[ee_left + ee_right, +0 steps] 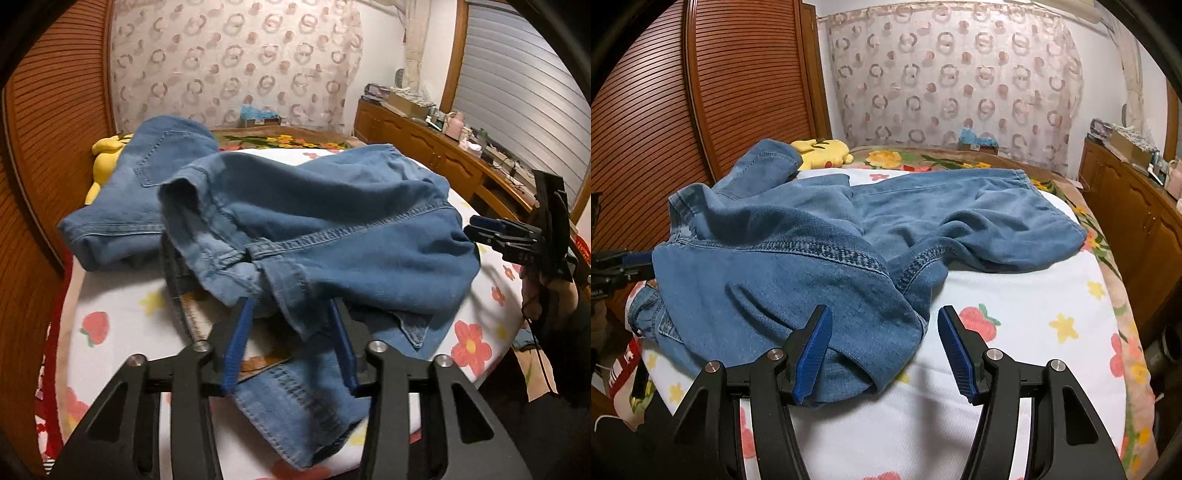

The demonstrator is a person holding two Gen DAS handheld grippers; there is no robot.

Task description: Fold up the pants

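The pants lie crumpled on the bed, legs and seat bunched over one another, so the work looks to be at its opening step: taking hold of the denim to spread it flat before any fold is made.

The left gripper has its blue pads partly apart with a fold of denim near the waistband between them; whether the pads already press on the cloth I cannot tell, since the fabric hides their tips. Most of the pants lie ahead of and above this gripper, with one flap hanging down between its arms.

The right gripper stands with its jaws apart and clamped on nothing. A rounded lobe of denim lies just under and beside its left pad; its right pad hangs over bare bedsheet, and the legs stretch away ahead of it.

The next move likely calls for firm pinches on the waistband, then lifting to shake the pants straight
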